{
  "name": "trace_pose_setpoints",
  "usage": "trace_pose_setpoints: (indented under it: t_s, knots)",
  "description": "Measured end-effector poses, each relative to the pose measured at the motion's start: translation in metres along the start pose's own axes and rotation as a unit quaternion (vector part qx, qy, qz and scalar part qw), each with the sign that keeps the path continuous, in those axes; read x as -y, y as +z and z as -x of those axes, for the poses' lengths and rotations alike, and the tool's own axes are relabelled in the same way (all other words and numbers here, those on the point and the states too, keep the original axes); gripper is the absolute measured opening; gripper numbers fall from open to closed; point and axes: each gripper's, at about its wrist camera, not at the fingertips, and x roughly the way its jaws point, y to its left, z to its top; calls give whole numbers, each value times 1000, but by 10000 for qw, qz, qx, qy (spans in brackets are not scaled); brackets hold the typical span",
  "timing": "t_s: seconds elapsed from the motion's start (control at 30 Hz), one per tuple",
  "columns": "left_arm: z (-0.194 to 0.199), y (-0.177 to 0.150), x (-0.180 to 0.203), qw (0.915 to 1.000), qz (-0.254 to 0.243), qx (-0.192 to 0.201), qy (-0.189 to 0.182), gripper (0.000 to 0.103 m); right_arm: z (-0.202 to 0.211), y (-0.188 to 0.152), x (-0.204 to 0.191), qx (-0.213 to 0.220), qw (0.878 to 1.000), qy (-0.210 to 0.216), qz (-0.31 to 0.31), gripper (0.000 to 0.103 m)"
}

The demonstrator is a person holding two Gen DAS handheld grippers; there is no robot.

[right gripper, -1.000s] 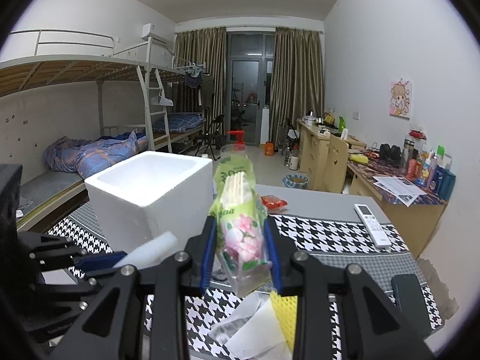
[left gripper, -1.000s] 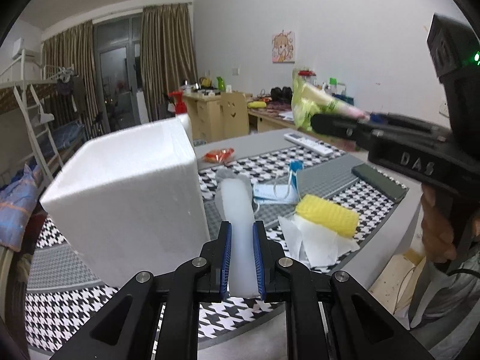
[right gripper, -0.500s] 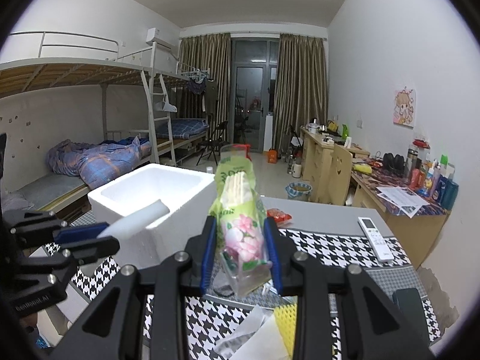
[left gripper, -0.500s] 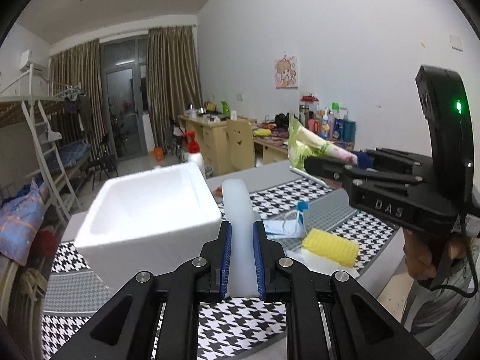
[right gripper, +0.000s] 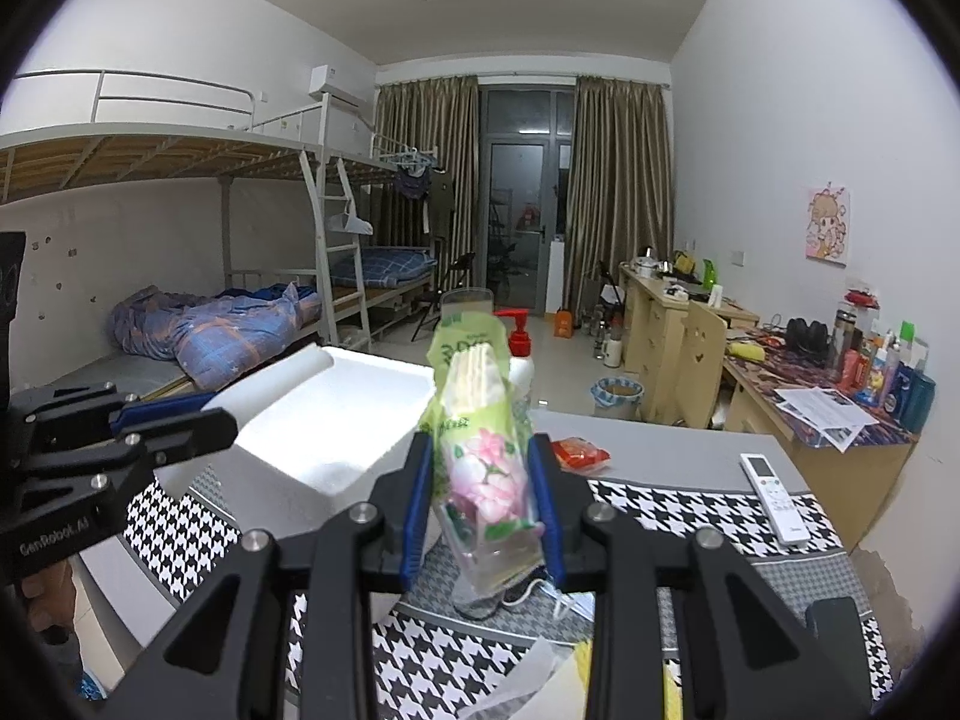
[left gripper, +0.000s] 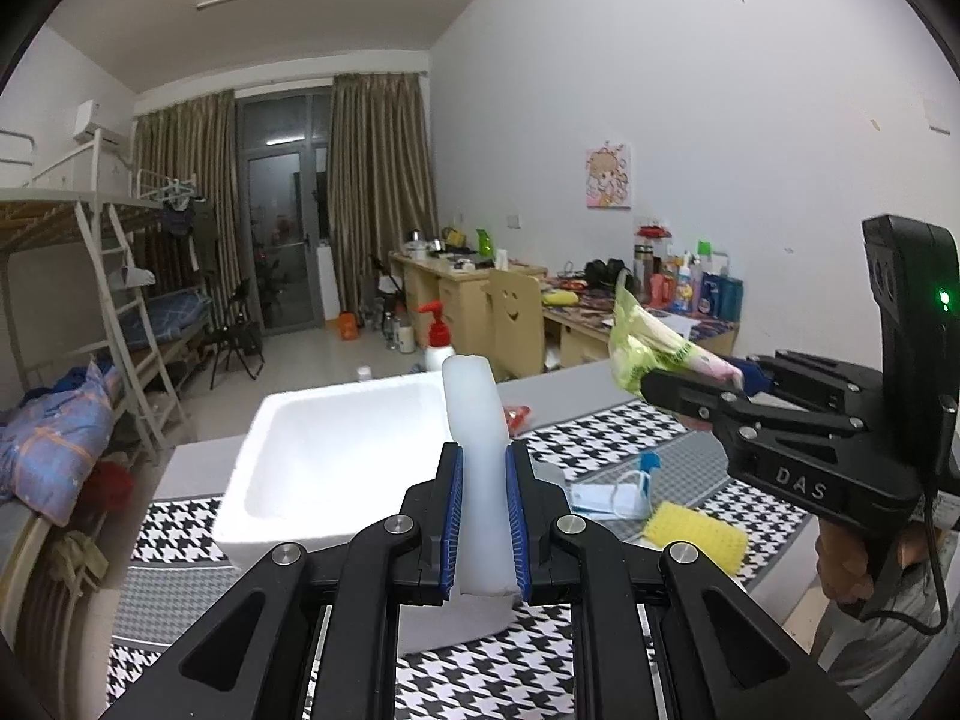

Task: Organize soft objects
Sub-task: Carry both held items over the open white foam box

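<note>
Left gripper (left gripper: 485, 516) clamped on your white foam strip (left gripper: 477, 450), above foam box (left gripper: 336, 450) | right gripper (right gripper: 483, 510) clamped on tissue pack (right gripper: 480, 450) | risk: strip bends, catches box rim on release

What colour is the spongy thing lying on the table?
Yellow. The sponge shows best in the left wrist view.

White-walled dorm room (right gripper: 780, 120) with bunk beds (right gripper: 180, 144), brown curtains (right gripper: 618, 192), glass balcony door (right gripper: 519, 222), wooden desks (right gripper: 654, 312), tiled floor (right gripper: 570, 360).
</note>
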Motion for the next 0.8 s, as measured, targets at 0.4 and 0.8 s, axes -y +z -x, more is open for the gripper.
trace_pose_setpoints:
  t_s: [0.4,0.8]
  knots:
    - [-11,11,-23,9996,149,95,234,15,-15,7,-9,-9,9998,198,51,36]
    - [-24,14,-40,9982,308,89,506,16,-32,15,-13,-117,9993,335,65,36]
